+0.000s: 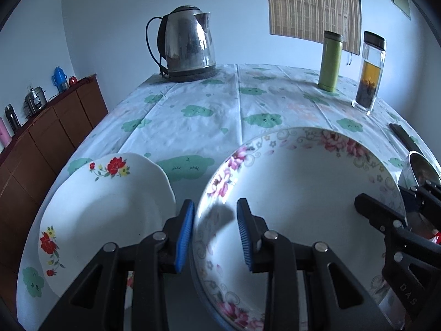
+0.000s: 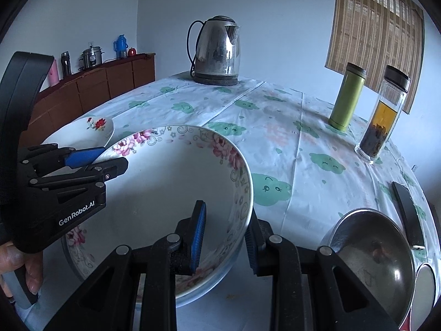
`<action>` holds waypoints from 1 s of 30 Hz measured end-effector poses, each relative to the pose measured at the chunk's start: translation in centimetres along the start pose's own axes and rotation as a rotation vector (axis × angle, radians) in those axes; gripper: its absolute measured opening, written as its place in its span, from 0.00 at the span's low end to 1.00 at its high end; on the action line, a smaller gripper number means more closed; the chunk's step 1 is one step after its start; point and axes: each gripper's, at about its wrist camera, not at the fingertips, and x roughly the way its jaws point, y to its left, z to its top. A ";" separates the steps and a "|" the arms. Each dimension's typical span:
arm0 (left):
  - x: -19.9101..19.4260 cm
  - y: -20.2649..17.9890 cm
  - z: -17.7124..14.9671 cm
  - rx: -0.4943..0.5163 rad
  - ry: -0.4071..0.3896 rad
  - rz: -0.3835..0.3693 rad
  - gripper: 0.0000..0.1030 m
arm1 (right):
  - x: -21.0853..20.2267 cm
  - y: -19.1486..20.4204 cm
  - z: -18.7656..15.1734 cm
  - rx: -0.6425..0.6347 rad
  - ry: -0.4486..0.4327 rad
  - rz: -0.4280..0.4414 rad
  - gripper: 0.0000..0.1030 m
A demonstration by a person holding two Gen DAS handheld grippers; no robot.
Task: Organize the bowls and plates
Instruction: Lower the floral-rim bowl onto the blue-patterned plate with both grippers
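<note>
Floral bowl (image 2: 176, 190), both tongs (image 1: 215, 234) (image 2: 224, 237) astride opposite rims.

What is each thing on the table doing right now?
Big pink-flower bowl: empty, rim straddled by both grippers.
Left hand-held gripper: on bowl's left rim.
Right hand-held gripper: on bowl's right rim.
Red-flower plate: empty.
Kettle: lid shut.
Glass bottle: capped, partly full.

**A blue room with a big table**

The walls (image 2: 275, 13) are pale blue. A bamboo blind (image 1: 314, 2) hangs on one wall. A brown cabinet (image 2: 104, 82) stands by the wall. The table (image 1: 198, 104) has a white cloth with green clouds. The light is soft
</note>
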 end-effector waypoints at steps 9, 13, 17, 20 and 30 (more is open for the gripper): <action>0.0 0.1 0.0 -0.001 -0.001 0.000 0.29 | 0.0 0.3 0.0 -0.018 0.000 -0.018 0.28; 0.0 0.1 0.0 0.001 -0.001 0.002 0.29 | -0.1 0.5 0.0 -0.031 -0.004 -0.032 0.29; 0.0 0.1 -0.1 -0.001 -0.001 0.000 0.29 | 0.0 0.5 0.0 -0.034 -0.001 -0.034 0.30; 0.0 0.2 0.0 -0.005 0.000 -0.004 0.29 | 0.0 0.6 0.0 -0.039 -0.001 -0.037 0.31; -0.1 0.2 -0.1 -0.009 0.000 -0.007 0.29 | 0.0 0.7 0.0 -0.050 -0.003 -0.049 0.32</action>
